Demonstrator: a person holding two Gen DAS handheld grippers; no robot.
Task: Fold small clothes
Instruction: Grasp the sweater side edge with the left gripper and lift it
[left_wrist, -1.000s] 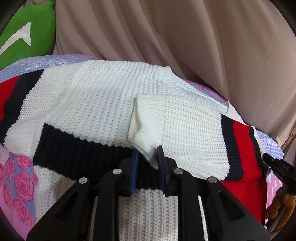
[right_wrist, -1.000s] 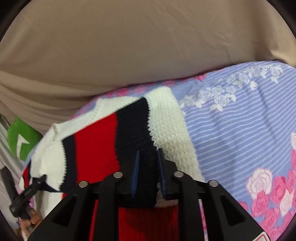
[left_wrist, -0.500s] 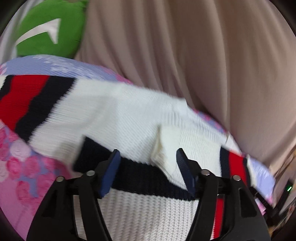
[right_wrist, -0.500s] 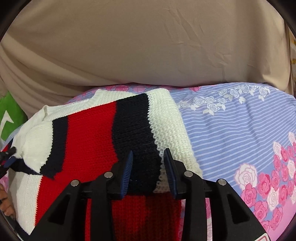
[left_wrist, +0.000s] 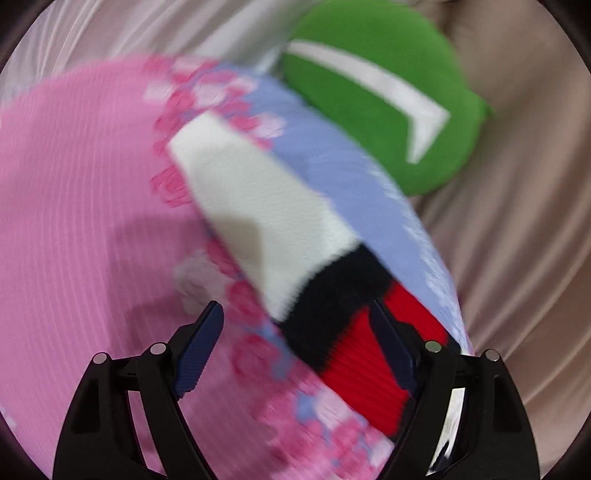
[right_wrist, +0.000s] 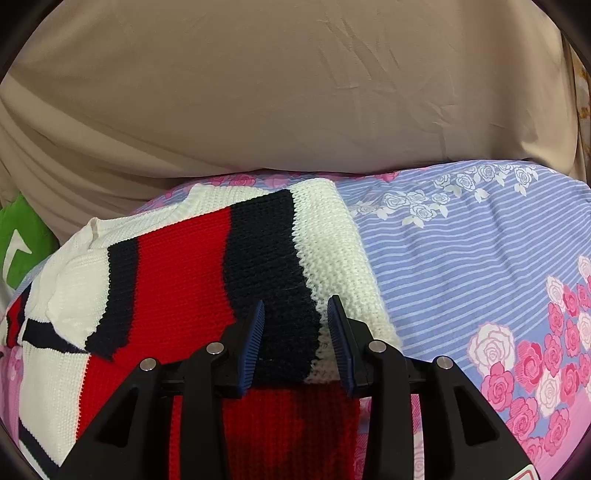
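A knitted sweater (right_wrist: 177, 266) in white, navy and red lies on the flowered bedsheet (right_wrist: 461, 251). One sleeve (right_wrist: 74, 291) lies folded across its chest. My right gripper (right_wrist: 295, 306) stands open over the sweater's right edge, with the navy stripe between its pads but not pinched. The left wrist view is blurred. There the other sleeve (left_wrist: 266, 206) lies flat and stretched out, white at its far end, then navy, then red. My left gripper (left_wrist: 295, 308) hovers over that navy and red part. Its jaws are opening wide and neither pad presses on the cloth.
A green cushion (left_wrist: 369, 110) with a white mark rests past the sleeve, and shows small at the left as the green cushion (right_wrist: 18, 240). A beige drape (right_wrist: 295, 92) hangs behind the bed. The sheet's pink part (left_wrist: 74, 221) spreads left of the sleeve.
My left gripper let go of the folded sleeve's cuff, opened wide, rolled and swung left to the outstretched sleeve. My right gripper opened off the navy stripe and stayed in place.
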